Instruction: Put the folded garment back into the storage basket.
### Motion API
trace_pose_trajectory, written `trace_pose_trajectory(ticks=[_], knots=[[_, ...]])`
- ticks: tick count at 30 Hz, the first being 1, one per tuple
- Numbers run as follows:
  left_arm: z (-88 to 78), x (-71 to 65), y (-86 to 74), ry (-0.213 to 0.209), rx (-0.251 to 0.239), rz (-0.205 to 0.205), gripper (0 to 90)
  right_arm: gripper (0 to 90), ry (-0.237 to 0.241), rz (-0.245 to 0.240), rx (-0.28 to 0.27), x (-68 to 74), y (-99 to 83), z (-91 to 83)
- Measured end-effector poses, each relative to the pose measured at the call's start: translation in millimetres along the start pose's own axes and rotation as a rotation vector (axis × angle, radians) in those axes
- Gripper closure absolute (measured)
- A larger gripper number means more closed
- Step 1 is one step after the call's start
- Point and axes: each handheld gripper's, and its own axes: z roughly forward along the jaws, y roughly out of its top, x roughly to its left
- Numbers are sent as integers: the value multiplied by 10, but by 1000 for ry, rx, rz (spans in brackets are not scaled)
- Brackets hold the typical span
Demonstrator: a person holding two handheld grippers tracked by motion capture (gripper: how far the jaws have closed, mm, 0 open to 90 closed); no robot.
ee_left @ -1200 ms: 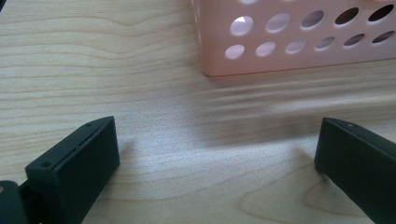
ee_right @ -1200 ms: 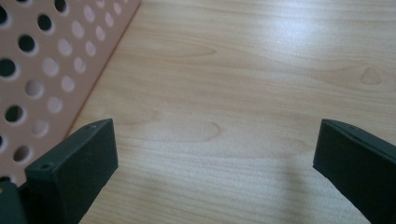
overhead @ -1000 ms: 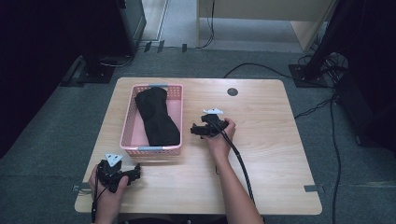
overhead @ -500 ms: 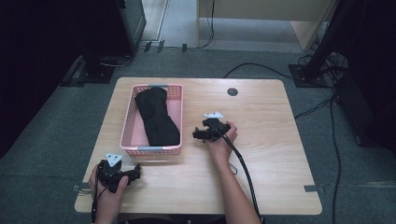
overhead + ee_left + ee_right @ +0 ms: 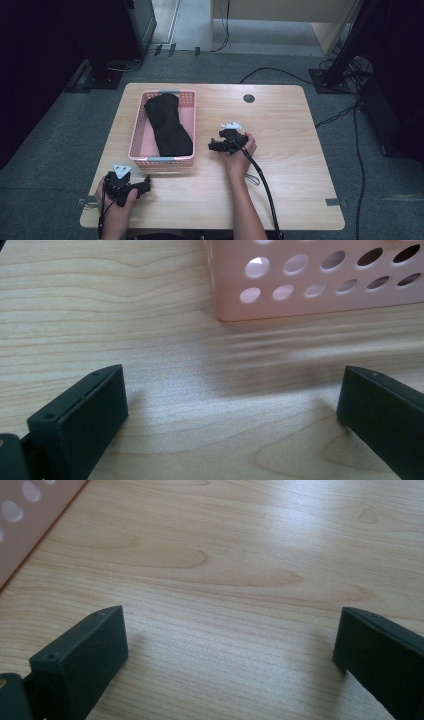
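Note:
A pink perforated basket [image 5: 186, 131] stands on the left half of the wooden table [image 5: 280, 115], with a black folded cloth [image 5: 168, 129] lying lengthwise in it. My left gripper [image 5: 145, 184] rests near the table's front left corner, just below the basket, open and empty. The basket's near wall [image 5: 320, 285] fills the top right of the left gripper view. My right gripper [image 5: 212, 146] sits right of the basket, jaws pointing left toward it, open with only bare wood between them. The basket's edge [image 5: 30, 525] crosses the top left of the right gripper view.
A dark round cable hole [image 5: 249, 98] sits at the table's back. The right gripper's black cable [image 5: 262, 182] trails over the front edge. Dark equipment [image 5: 142, 20] and floor cables [image 5: 280, 72] lie behind the table. Bare wood spreads over the right half.
My right gripper has drawn back toward the front of the table and slightly right, away from the basket. The left gripper has stayed put.

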Motion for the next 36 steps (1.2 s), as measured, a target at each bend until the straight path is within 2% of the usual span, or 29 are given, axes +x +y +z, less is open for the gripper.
trace_pose_trajectory(ticks=[10,36], knots=[[0,-1,0,0,0,-1,0,2,6,-9,-2,-69,-43,-44],[0,-1,0,0,0,-1,0,2,-20,21,0,-334,-135,-144]])
